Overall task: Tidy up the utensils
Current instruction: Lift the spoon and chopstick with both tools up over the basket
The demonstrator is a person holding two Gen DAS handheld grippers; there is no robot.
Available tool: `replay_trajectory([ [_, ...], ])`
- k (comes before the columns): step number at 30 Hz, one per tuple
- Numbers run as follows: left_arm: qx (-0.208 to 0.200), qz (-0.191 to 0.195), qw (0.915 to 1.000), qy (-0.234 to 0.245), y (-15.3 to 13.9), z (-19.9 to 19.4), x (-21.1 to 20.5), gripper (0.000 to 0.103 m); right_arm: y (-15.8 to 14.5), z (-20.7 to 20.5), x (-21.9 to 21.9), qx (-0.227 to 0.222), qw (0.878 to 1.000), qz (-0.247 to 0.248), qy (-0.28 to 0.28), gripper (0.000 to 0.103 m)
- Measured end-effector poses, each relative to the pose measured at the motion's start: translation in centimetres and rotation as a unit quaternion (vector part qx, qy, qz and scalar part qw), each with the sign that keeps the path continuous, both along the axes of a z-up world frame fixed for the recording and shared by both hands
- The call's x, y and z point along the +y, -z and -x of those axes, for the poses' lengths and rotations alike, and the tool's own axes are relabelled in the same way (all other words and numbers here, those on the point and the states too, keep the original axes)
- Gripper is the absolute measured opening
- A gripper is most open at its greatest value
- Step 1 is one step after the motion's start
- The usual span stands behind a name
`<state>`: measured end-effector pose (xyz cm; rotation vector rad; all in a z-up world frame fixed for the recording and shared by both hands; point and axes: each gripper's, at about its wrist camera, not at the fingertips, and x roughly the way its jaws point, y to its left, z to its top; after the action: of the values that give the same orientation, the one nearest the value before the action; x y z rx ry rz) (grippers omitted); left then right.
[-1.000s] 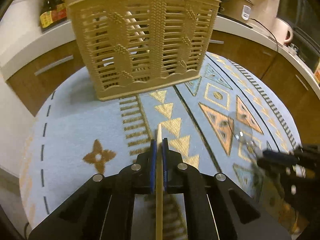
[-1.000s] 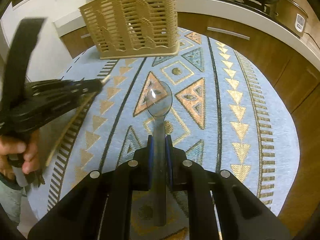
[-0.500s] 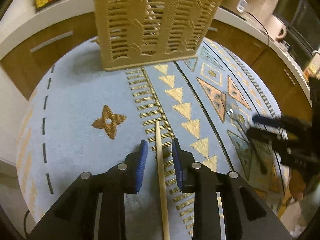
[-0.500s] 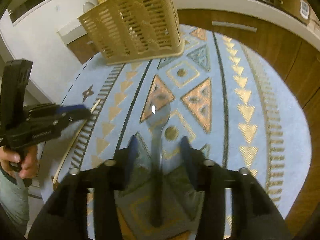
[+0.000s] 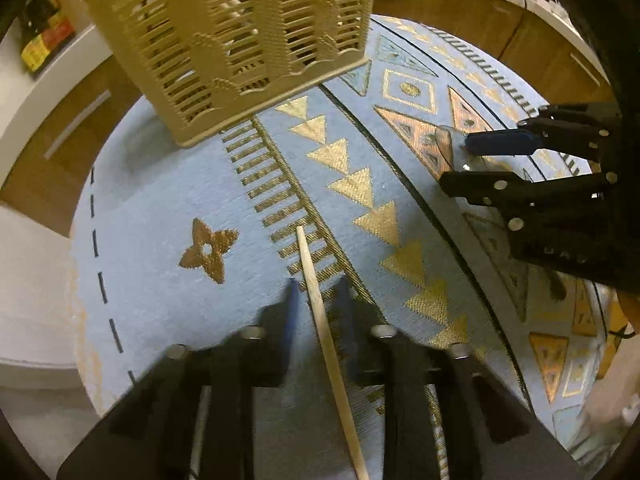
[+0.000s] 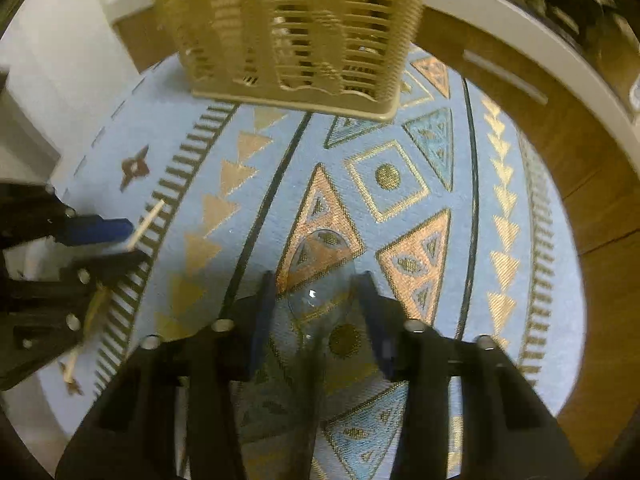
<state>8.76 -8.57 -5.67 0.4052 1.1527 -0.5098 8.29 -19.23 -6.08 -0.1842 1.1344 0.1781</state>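
Your left gripper (image 5: 316,292) has its jaws open around the chopstick (image 5: 320,320); your right gripper (image 6: 316,292) has its jaws closing around the clear spoon (image 6: 316,276).

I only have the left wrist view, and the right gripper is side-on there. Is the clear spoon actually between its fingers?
Observer: Yes. The right wrist view shows the clear spoon centred between the right gripper fingers. The jaws are closing, with gaps on both sides.
Operator: And my chopstick? Its back end is cut off here.
Observer: It passes through the left gripper, and its back end rests on the cloth.
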Motion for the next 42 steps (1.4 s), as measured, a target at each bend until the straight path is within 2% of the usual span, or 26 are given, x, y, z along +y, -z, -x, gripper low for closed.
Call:
replay_trajectory([
  [4, -0.01, 0.022, 0.9996, -0.014, -0.4, -0.2, 0.5, 0.004, -0.4, 0.5, 0.9, -0.003, 1.0, 0.008, -0.014, 0.029],
  [8, -0.042, 0.084, 0.9951, -0.03, -2.6, 0.1, 2.2, 0.004, -2.5, 1.3, 0.3, -0.033, 0.999, -0.025, -0.016, 0.029],
  [12, -0.101, 0.149, 0.9827, -0.043, -6.9, 0.4, 3.7, 0.004, -7.2, 2.3, -0.9, -0.096, 0.993, -0.065, -0.017, 0.029],
  [14, -0.133, 0.178, 0.9738, -0.047, -9.1, 0.4, 4.0, 0.004, -9.3, 2.6, -1.3, -0.129, 0.988, -0.077, -0.018, 0.029],
  [17, -0.189, 0.225, 0.9546, -0.05, -13.1, 0.6, 4.6, 0.004, -12.9, 3.5, -1.7, -0.196, 0.976, -0.088, -0.016, 0.029],
  [18, -0.203, 0.231, 0.9501, -0.052, -13.8, 0.3, 3.9, 0.004, -13.7, 3.5, -1.7, -0.217, 0.972, -0.088, -0.014, 0.029],
  [19, -0.228, 0.242, 0.9414, -0.056, -15.2, 0.2, 4.0, 0.004, -15.1, 3.5, -1.6, -0.245, 0.965, -0.089, -0.012, 0.029],
  [22, -0.273, 0.266, 0.9223, -0.065, -17.9, 0.2, 3.5, 0.004, -18.3, 3.5, -1.7, -0.298, 0.949, -0.1, -0.005, 0.029],
  [25, -0.319, 0.296, 0.8968, -0.079, -20.5, -0.7, 3.4, 0.004, -21.0, 2.9, -1.5, -0.357, 0.929, -0.101, 0.004, 0.029],
  [27, -0.342, 0.307, 0.8839, -0.087, -21.1, -1.1, 2.9, 0.004, -22.3, 2.3, -1.7, -0.393, 0.914, -0.105, 0.011, 0.029],
  [31, -0.385, 0.345, 0.8489, -0.11, -22.3, -2.6, 2.8, 0.004, -23.5, 0.6, -2.2, -0.45, 0.885, -0.12, 0.025, 0.029],
  [32, -0.39, 0.352, 0.8434, -0.112, -22.3, -3.0, 2.8, 0.004, -23.6, 0.1, -2.4, -0.462, 0.878, -0.123, 0.03, 0.029],
  [34, -0.406, 0.369, 0.8262, -0.128, -22.2, -4.1, 2.9, 0.004, -23.4, -1.2, -2.9, -0.486, 0.864, -0.129, 0.044, 0.029],
  [36, -0.416, 0.38, 0.8142, -0.14, -22.0, -4.8, 2.9, 0.004, -23.0, -2.4, -3.2, -0.5, 0.855, -0.13, 0.053, 0.029],
  [37, -0.419, 0.382, 0.8111, -0.144, -21.9, -5.0, 2.8, 0.004, -22.6, -3.1, -3.4, -0.505, 0.851, -0.133, 0.052, 0.029],
  [42, -0.432, 0.38, 0.8017, -0.162, -20.5, -7.6, 2.2, 0.004, -20.8, -5.9, -3.5, -0.505, 0.851, -0.134, 0.056, 0.029],
])
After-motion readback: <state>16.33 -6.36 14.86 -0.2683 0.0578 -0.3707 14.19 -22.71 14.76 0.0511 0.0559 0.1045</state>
